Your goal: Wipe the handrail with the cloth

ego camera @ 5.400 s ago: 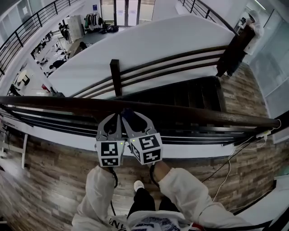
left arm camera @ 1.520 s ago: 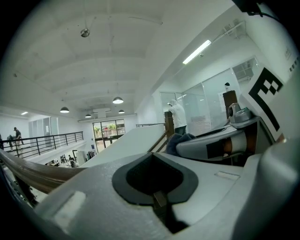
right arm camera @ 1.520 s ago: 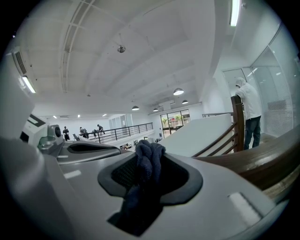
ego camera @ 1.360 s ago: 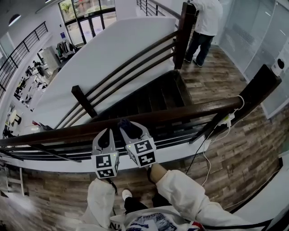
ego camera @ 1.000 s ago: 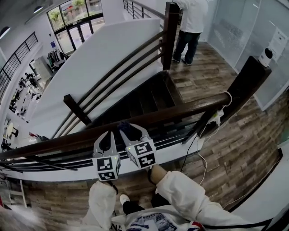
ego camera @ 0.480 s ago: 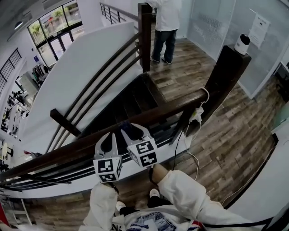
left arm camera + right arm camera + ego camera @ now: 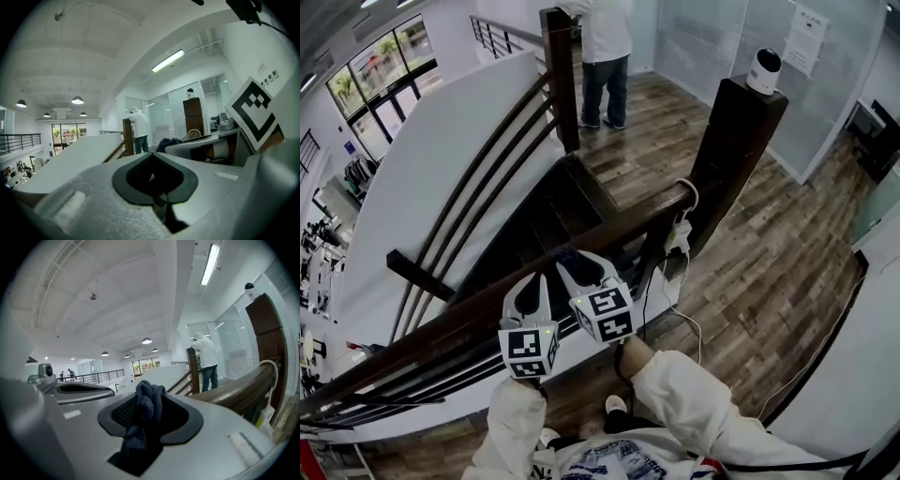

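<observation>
The dark wooden handrail climbs from the lower left to a square post. My right gripper rests over the rail, shut on a dark blue cloth that bunches between its jaws. Beside it on the left, my left gripper also lies at the rail, its jaws shut with nothing between them. In the right gripper view the rail runs off to the right toward the post. The left gripper view shows the right gripper's marker cube close by.
A white camera device sits on top of the post. A white plug block and cable hang by the rail's end. Beyond the rail a dark stairwell drops away. A person in white stands on the far landing.
Both grippers have travelled right along the handrail, side by side, and the end post is now much closer. The right one has stayed shut on the cloth throughout.
</observation>
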Demonstrator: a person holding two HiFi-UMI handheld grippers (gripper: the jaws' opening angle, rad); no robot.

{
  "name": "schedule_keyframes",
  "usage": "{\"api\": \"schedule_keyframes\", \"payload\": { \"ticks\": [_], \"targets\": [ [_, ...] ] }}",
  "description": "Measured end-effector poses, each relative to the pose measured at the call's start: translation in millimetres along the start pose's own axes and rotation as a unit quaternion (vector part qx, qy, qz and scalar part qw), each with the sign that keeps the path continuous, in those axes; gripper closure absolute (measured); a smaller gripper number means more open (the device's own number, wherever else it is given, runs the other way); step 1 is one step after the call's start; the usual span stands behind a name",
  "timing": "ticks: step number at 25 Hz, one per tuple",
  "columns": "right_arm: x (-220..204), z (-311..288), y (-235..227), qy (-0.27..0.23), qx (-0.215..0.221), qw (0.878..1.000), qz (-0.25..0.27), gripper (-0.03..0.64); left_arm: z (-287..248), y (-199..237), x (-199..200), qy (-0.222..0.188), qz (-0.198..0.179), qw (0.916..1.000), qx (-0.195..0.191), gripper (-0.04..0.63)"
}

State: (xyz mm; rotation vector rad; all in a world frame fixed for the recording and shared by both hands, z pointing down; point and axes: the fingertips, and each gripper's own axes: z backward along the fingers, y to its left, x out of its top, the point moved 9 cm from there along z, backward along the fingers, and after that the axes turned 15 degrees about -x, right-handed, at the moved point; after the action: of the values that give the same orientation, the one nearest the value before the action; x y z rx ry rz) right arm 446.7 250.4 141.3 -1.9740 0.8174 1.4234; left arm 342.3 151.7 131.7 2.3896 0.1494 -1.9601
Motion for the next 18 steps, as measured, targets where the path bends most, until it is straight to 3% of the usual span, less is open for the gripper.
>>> {"api": "schedule_keyframes", "payload": {
  "ticks": [18],
  "targets": [
    [23.5, -13.3, -152.4, -0.018, -0.137, 0.99, -0.01, 0.471, -104.4, -54.3, 26.2, -0.014, -0.007, 0.9947, -0.101, 0.595]
  ]
}}
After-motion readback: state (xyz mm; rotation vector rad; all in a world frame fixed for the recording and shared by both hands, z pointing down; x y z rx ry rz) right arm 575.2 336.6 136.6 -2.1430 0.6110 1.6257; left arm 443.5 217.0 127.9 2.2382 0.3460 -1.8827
